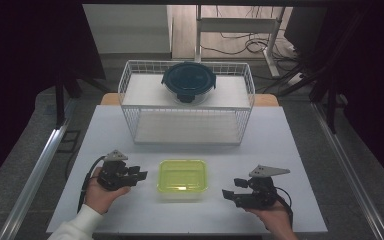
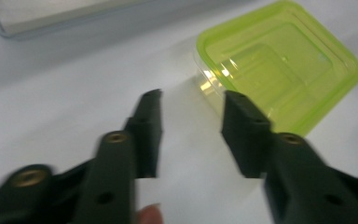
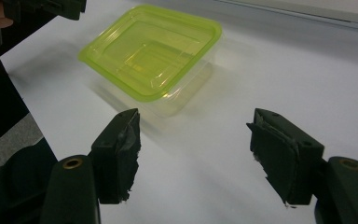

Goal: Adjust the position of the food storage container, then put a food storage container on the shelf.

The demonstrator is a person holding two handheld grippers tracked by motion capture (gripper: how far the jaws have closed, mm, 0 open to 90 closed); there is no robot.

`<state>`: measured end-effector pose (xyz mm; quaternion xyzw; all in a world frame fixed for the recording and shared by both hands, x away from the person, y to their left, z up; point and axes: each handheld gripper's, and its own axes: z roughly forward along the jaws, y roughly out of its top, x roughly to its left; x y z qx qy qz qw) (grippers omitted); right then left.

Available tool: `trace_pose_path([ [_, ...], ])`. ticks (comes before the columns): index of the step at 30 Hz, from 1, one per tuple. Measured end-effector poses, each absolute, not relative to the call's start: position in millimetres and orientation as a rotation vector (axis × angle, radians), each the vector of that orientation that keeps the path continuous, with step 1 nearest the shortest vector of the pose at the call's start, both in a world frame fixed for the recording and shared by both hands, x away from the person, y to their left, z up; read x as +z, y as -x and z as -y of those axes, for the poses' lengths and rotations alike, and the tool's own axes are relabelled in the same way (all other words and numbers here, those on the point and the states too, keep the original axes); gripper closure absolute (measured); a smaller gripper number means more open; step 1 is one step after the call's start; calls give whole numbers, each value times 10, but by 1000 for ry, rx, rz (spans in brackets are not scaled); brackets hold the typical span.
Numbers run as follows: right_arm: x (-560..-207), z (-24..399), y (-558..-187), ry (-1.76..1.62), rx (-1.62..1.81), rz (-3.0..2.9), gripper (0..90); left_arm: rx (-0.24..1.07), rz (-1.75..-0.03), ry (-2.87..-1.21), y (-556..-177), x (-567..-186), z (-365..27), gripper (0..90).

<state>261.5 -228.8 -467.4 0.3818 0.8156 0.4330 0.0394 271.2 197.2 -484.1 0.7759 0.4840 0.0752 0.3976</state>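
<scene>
- evidently the approach is the step in hand: a plastic box [image 1: 182, 180] with a yellow-green lid [image 3: 151, 49] is flanked by both grippers, and it is not yet touched by either.
- the box is seen on the white table [image 1: 280, 145], near its front edge, midway between the two hands and in front of the wire basket [image 1: 187, 105].
- the left gripper [image 1: 139, 176] is held just beside the box's left side, pointed toward it; in the left gripper view its jaws stand apart with bare table between them, and the box corner lies just beyond the tips.
- the right gripper [image 1: 231, 191] is kept a little farther off on the other side; in the right gripper view its jaws are spread wide, nothing is between them, and the box sits ahead of them.
- a round dark-lidded container [image 1: 188, 81] is seen in the basket at the back, apart from the work at hand.
- next, as judged from this, the box would need to be steadied on one side while the lid's rim is taken on the other; the jaws would have to be brought level with the thin lip.
- care is called for, since so light a box may well slide on the smooth table if pushed from one side alone.
</scene>
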Motion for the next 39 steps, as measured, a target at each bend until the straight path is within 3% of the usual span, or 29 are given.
trace_pose_path([
  [5,-4686,2298,-2623,-1171,1332,-2501,332,169,-1249,-1957,-2729,-4844,-1983,367],
  [9,-4688,2301,-2625,-1170,1333,-2501,332,141,-1240,-1941,-2723,-4827,-1988,331],
  [24,-4766,2203,-2693,-1187,1352,-2521,329,142,-1272,-1937,-2727,-4838,-1992,280],
  [39,-4803,2055,-2957,-1365,1452,-2485,352,-30,-1294,-1860,-2888,-4927,-1907,330],
])
